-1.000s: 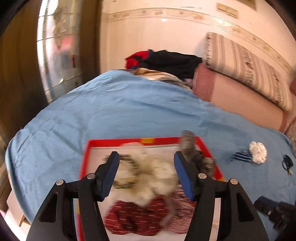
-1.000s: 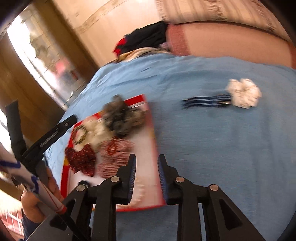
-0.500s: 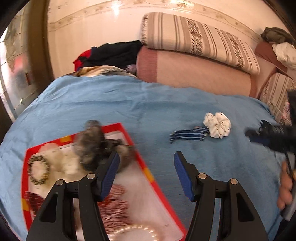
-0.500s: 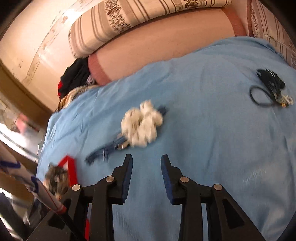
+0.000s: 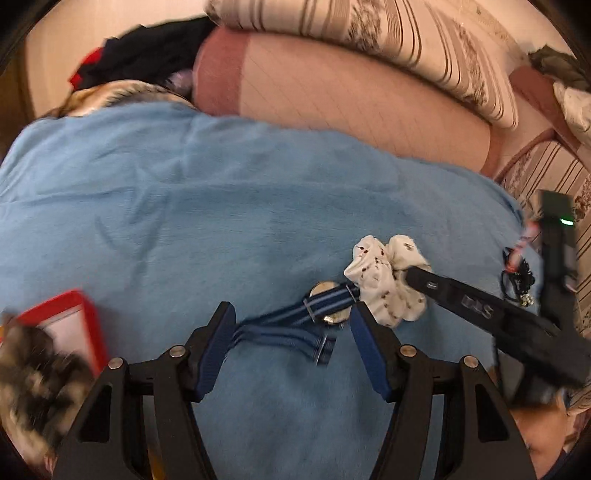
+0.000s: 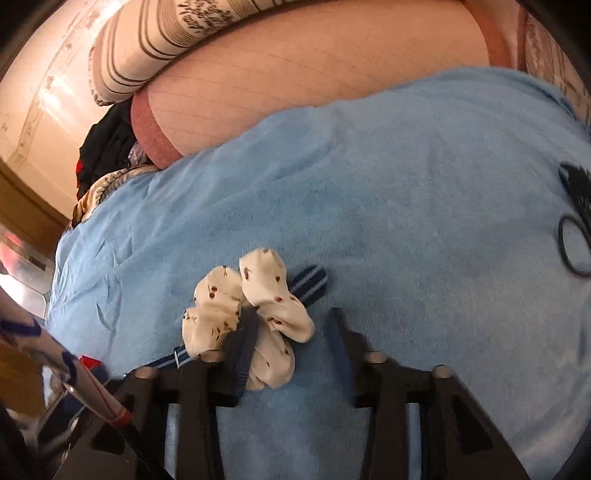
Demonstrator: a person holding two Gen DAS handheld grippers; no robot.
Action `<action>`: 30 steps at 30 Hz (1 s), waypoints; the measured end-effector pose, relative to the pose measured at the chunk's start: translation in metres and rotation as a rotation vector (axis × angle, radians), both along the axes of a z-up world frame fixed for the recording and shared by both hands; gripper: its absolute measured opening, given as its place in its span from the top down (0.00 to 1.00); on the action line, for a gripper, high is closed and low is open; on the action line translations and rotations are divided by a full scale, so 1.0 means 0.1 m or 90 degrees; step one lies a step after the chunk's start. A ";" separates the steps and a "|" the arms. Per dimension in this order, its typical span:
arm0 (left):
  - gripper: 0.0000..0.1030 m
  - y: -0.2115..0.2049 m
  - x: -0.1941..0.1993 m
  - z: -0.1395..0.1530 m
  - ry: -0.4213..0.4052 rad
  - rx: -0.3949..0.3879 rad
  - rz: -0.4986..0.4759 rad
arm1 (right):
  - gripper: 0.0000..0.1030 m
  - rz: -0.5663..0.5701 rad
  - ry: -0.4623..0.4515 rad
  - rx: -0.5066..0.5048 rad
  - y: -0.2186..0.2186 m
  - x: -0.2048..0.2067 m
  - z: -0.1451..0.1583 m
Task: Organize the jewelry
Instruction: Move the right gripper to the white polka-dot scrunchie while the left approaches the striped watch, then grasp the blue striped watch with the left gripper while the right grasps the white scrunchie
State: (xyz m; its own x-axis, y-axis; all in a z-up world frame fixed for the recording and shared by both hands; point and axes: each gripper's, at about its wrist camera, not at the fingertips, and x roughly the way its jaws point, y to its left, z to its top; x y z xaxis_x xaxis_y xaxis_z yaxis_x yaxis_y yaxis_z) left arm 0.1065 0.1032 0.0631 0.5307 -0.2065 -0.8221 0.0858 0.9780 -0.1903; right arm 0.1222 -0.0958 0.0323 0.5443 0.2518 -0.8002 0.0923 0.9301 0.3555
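Observation:
A blue striped watch (image 5: 314, 317) lies on the blue blanket (image 5: 221, 206), partly under a white cherry-print scrunchie (image 5: 384, 284). My left gripper (image 5: 291, 332) is open, its fingers on either side of the watch strap. My right gripper (image 6: 291, 332) is open around the right part of the scrunchie (image 6: 255, 314), its left finger (image 6: 243, 347) pushed into the fabric; its tip shows in the left wrist view (image 5: 417, 277). The red-rimmed tray (image 5: 81, 325) with a fuzzy grey scrunchie (image 5: 33, 380) sits at the lower left.
A black hair tie with a dark charm (image 6: 572, 236) lies on the blanket to the right; it also shows in the left wrist view (image 5: 517, 284). A pink bolster (image 5: 351, 99), a striped pillow (image 5: 388, 33) and dark clothes (image 5: 140, 51) line the far side.
Both grippers have swung away from the tray, to the right and closer to the blanket. The right gripper has opened wider and reached the white scrunchie; the left now straddles the watch.

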 end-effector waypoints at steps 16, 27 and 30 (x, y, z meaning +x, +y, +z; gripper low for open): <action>0.37 -0.60 0.30 -0.49 -0.001 0.153 -0.107 | 0.96 -0.041 -0.064 0.031 -0.59 -0.35 0.24; 0.56 -0.46 -0.13 -0.26 -0.044 0.085 -0.030 | 0.96 -0.014 -0.106 0.035 -0.50 -0.53 0.45; 0.56 -0.40 -0.31 -0.14 -0.056 0.066 -0.028 | 0.96 -0.009 -0.125 0.035 -0.46 -0.63 0.55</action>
